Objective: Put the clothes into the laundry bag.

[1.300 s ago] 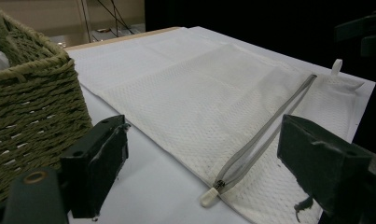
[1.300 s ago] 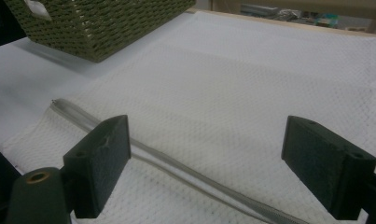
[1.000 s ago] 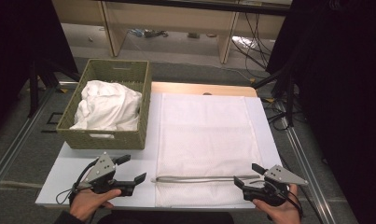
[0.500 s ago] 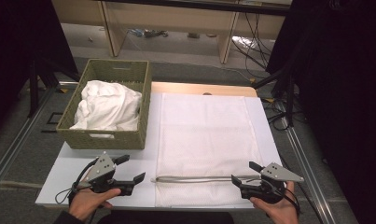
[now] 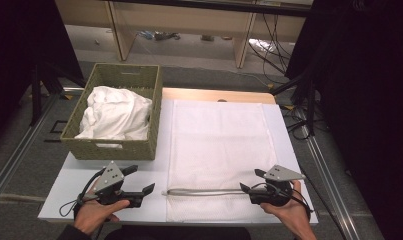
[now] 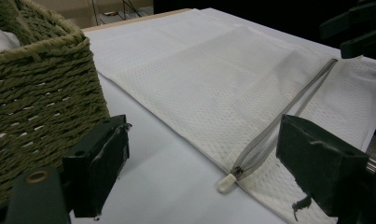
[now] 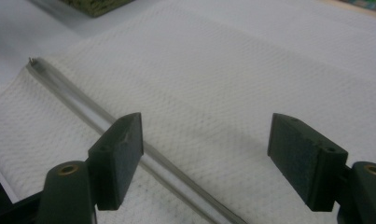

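High view puts the white mesh laundry bag [image 5: 216, 150] flat in the middle of the table [image 5: 79, 180], its grey zipper [image 5: 204, 191] running across the near end from nine to three o'clock, with the woven basket [image 5: 114, 145] of white cloth [image 5: 114, 112] off at ten o'clock. My left gripper [image 5: 141, 182] rests just beside the bag's near left corner, jaws spread and holding nothing; my right gripper [image 5: 251, 181] sits at the zipper's other end, jaws wide but just now narrowing, with mesh and zipper beneath them and no grip taken yet. I judge this to be the approach before opening the bag: the next move calls for one set of pads to pin the fabric by the zipper while the other takes the pull. Left gripper view gives what the overhead cannot, the small white pull tab [image 6: 226, 183] lying at the zipper's closed end, just ahead of my jaws at one o'clock. Right gripper view shows the zipper [image 7: 106, 123] passing by my left pad [image 7: 118, 158], apart from the other pad.
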The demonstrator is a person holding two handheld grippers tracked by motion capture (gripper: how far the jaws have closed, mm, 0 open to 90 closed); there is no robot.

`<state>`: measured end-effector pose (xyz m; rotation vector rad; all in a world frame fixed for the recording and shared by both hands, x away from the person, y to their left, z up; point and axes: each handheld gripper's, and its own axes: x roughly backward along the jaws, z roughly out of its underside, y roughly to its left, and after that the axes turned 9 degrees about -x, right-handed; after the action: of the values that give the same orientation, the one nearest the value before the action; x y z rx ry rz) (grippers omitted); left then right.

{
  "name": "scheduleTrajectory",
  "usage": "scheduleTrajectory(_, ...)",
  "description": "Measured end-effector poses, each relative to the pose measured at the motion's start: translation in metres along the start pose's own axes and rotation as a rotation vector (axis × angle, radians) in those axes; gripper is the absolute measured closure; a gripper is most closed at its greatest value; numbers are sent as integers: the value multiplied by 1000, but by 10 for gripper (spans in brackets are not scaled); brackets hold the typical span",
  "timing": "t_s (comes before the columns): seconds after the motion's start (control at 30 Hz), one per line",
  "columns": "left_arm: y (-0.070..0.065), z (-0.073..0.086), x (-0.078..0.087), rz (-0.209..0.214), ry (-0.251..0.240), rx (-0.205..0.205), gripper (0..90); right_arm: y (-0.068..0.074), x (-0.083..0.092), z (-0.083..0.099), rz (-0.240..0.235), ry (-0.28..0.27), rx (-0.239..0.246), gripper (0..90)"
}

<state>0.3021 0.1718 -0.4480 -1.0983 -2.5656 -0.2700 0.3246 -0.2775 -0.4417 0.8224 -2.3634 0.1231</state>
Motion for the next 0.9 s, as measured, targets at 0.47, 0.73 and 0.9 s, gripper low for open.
scheduleTrajectory(0.47, 1, 1, 1, -1, 6, -6, 165, 1, -60, -8, -24, 223, 166, 250)
scheduleTrajectory(0.73, 2, 1, -1, 0, 22, -11, 167, 3, -72, -10, -22, 280, 225, 542)
scheduleTrajectory(0.9, 2, -1, -2, -3, 13, -18, 169, -4, -67, -17, 41, 279, 275, 636)
